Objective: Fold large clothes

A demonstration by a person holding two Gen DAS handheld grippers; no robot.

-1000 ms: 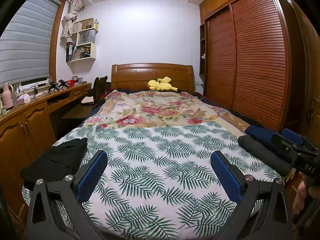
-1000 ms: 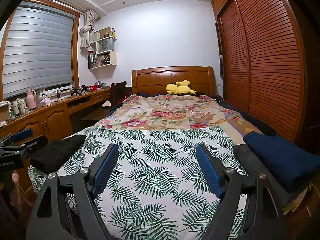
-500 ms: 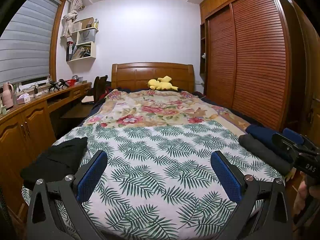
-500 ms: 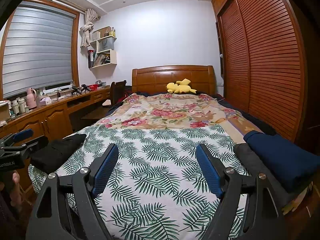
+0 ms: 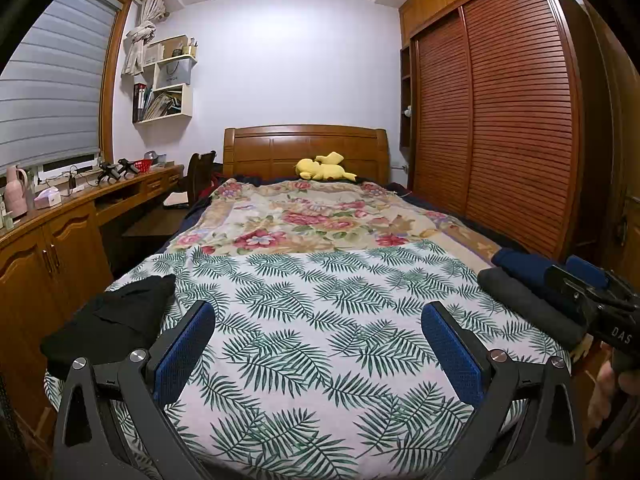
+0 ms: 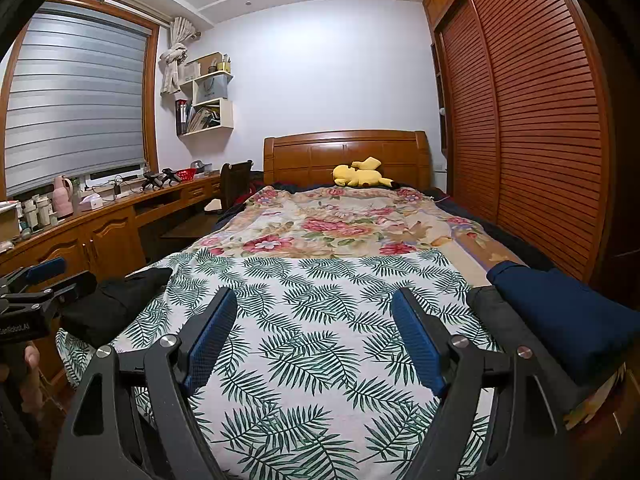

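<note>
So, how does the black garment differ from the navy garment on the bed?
The black garment lies loose and crumpled at the bed's left edge; the navy garment is neatly folded at the right edge. The navy one rests on a folded grey garment; the black one lies alone. Both sit on the leaf-print sheet.

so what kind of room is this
A home bedroom, most likely. A bed with a wooden headboard fills the middle, a louvred wardrobe lines the right wall, and a yellow plush toy lies by the headboard. Folded clothes sit on the bed's right edge.
</note>
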